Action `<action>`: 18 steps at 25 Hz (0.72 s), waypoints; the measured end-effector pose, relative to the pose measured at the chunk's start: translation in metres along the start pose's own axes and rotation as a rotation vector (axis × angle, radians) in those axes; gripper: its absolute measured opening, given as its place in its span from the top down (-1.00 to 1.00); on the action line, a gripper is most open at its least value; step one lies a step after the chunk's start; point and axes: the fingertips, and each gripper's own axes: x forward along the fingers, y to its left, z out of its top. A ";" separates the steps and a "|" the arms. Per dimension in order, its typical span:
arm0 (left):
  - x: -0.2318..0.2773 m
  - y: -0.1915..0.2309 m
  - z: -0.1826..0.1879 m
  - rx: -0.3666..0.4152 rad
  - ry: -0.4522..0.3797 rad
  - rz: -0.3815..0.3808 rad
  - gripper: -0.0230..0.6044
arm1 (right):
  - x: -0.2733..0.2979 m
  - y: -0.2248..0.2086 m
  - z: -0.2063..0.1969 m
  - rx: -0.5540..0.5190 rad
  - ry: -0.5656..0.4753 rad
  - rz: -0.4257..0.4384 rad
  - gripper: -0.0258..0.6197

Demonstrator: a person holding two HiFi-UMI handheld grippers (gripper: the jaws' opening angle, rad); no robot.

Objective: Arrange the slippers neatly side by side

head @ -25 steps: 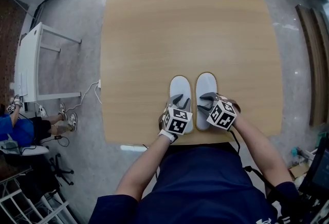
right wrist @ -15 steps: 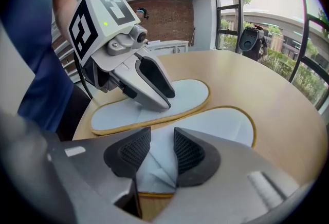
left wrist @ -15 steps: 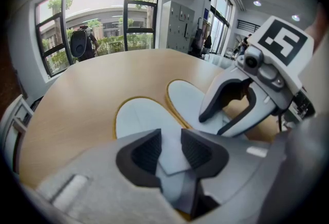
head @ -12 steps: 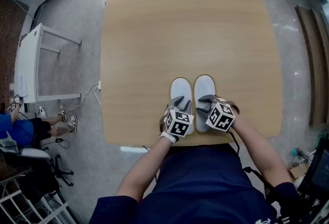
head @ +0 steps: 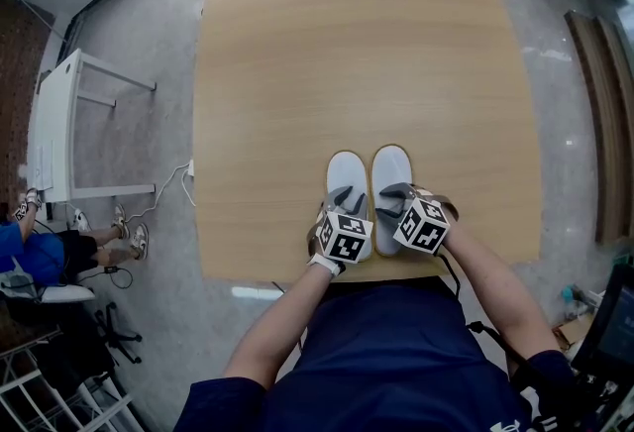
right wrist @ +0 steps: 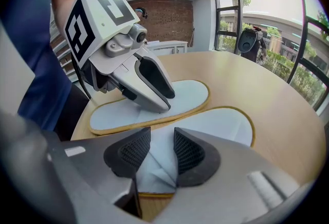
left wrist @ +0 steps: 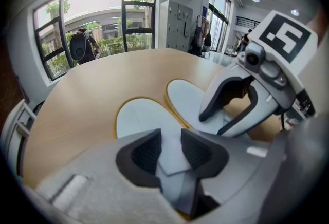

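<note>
Fingers (left wrist: 146,153) of the left gripper (head: 345,194) are nearly together, with only a narrow gap filled by white upper fabric of the left slipper (head: 347,170). I read that as a pinch. Same on the right gripper (head: 396,192): its fingers (right wrist: 187,153) squeeze a creased fold of the right slipper (head: 392,165).

Change over the last second: the right slipper has slid a little toward the left one, and the right gripper has come in with it. The gap between the pair has closed. Both soles now lie just beside each other, maybe touching along the inner edges, toes toward the far edge of the table (head: 367,54) and heels at the near edge, about midway along it. Toe tips look level, the right a hair further out.

For the task, that likely means alignment is about done. What's left is letting go without dragging the fabric, and maybe a last nudge.

Hard to see:
- The heels are covered by both grippers and their marker cubes in the head view, so heel alignment can't be checked.
- Whether the heels overhang the near edge can't be told.
- It's unclear whether the soles actually touch.
- In the gripper views the slipper backs are cut off by the gripper bodies.
- How firm each pinch is can't be judged.
</note>
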 end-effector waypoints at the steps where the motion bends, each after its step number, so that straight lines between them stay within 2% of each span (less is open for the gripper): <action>1: 0.001 0.001 -0.001 -0.002 0.003 0.000 0.53 | 0.002 0.000 -0.001 -0.002 -0.003 -0.006 0.45; 5: -0.002 0.004 -0.001 0.003 0.008 0.004 0.52 | 0.003 0.002 0.000 0.002 0.004 -0.034 0.45; 8: -0.020 0.012 0.018 0.051 -0.069 0.040 0.49 | -0.007 0.004 0.017 -0.009 -0.006 -0.054 0.40; 10: -0.038 0.018 0.033 0.043 -0.144 0.033 0.49 | -0.025 0.002 0.041 -0.008 -0.076 -0.087 0.40; 12: -0.063 0.025 0.045 0.004 -0.208 0.024 0.49 | -0.051 0.000 0.068 0.038 -0.186 -0.116 0.41; 15: -0.109 0.029 0.062 -0.066 -0.269 0.018 0.50 | -0.094 0.004 0.097 0.179 -0.349 -0.135 0.43; 18: -0.139 0.020 0.077 -0.119 -0.315 0.002 0.55 | -0.135 0.003 0.105 0.329 -0.464 -0.180 0.52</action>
